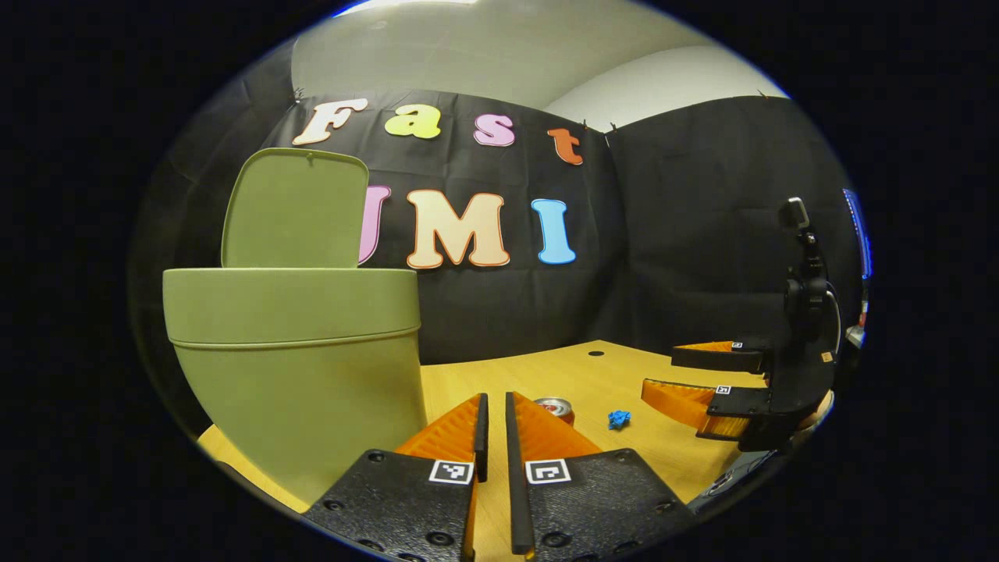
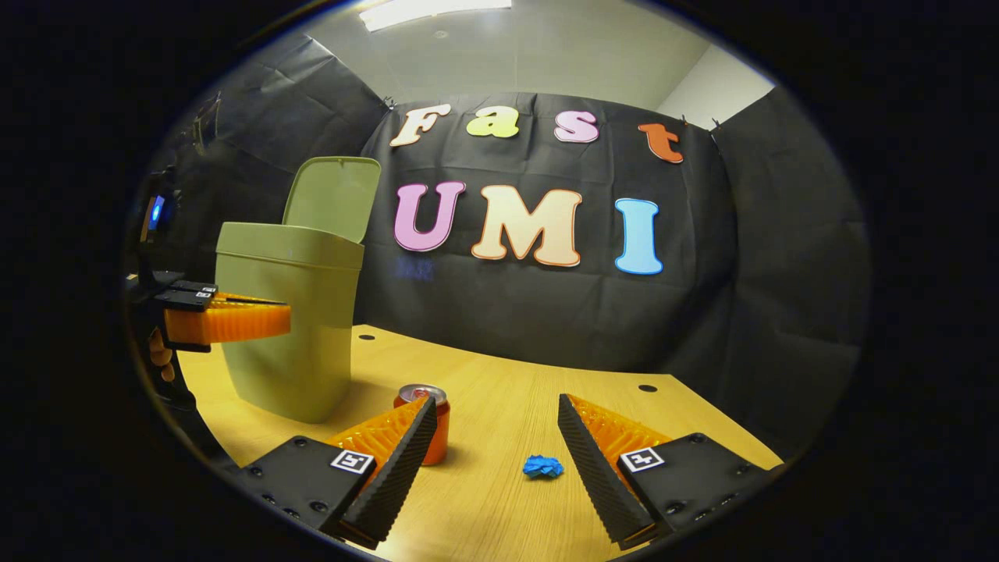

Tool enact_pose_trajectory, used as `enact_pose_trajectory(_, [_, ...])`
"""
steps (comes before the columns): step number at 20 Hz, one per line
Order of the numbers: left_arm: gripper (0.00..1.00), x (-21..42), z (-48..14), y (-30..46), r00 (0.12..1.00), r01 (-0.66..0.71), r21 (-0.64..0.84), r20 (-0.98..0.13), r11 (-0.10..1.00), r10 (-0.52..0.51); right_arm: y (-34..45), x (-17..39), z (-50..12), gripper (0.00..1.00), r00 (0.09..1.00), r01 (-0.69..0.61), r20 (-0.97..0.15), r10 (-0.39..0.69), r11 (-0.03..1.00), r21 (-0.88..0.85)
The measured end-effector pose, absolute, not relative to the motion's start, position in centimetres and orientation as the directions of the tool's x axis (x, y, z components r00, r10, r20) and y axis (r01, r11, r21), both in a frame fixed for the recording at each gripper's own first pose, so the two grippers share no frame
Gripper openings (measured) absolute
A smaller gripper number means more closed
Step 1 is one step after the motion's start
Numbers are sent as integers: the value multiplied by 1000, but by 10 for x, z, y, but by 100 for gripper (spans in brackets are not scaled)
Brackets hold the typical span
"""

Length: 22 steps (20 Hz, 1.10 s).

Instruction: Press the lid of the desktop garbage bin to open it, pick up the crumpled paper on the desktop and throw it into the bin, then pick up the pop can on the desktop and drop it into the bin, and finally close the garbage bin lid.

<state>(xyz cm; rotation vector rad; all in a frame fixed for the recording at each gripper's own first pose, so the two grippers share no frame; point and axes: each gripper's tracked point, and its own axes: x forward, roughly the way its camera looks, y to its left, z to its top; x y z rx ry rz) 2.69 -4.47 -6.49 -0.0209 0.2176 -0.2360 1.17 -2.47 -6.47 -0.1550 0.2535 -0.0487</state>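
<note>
The green garbage bin [image 1: 296,367] [image 2: 293,320] stands on the wooden desk with its lid [image 1: 296,209] [image 2: 334,195] swung up. A red pop can [image 2: 425,421] [image 1: 556,408] stands upright on the desk. A small crumpled blue paper [image 2: 543,467] [image 1: 618,420] lies to the can's right. My left gripper [image 1: 493,406] is shut with nothing between its fingers, just right of the bin; in the right gripper view the left gripper [image 2: 285,312] hovers in front of the bin. My right gripper [image 2: 496,406] is open above the desk, the paper lying ahead between its fingers and the can behind its left finger; the right gripper [image 1: 659,373] also appears at the right of the left gripper view.
The wooden desk [image 2: 499,390] has small round holes [image 2: 647,388] near its back edge. Black cloth walls close off the back and sides. A hand [image 2: 160,355] holds the left gripper at the far left.
</note>
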Motion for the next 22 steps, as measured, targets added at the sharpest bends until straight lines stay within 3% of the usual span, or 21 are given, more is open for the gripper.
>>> enact_pose_trajectory(4, [30, 27, -77, -45, 942, 236, -35, -237, 971, -237, -36, 16, -70, 98, 961, 42, -262, -88, 983, -177])
enact_pose_trajectory(11, [53, 27, -83, -53, 936, 266, 3, -238, 964, -258, -71, 39, -88, 98, 929, 53, -346, -129, 974, -219])
enact_pose_trajectory(13, [65, 27, -82, -55, 937, 274, 10, -229, 962, -265, -80, 44, -95, 99, 914, 44, -379, -143, 965, -257])
enact_pose_trajectory(16, [97, 27, -86, -53, 936, 274, 24, -235, 961, -261, -83, 54, -111, 99, 887, -3, -444, -128, 959, -283])
enact_pose_trajectory(19, [94, 29, -87, -54, 936, 273, 9, -233, 962, -263, -87, 59, -139, 99, 837, -64, -538, -99, 959, -276])
enact_pose_trajectory(20, [99, 29, -88, -56, 935, 275, 5, -234, 961, -267, -91, 63, -147, 99, 817, -81, -570, -92, 959, -272])
enact_pose_trajectory(22, [94, 28, -91, -58, 931, 283, 3, -240, 959, -274, -97, 65, -158, 99, 778, -99, -623, -87, 961, -258])
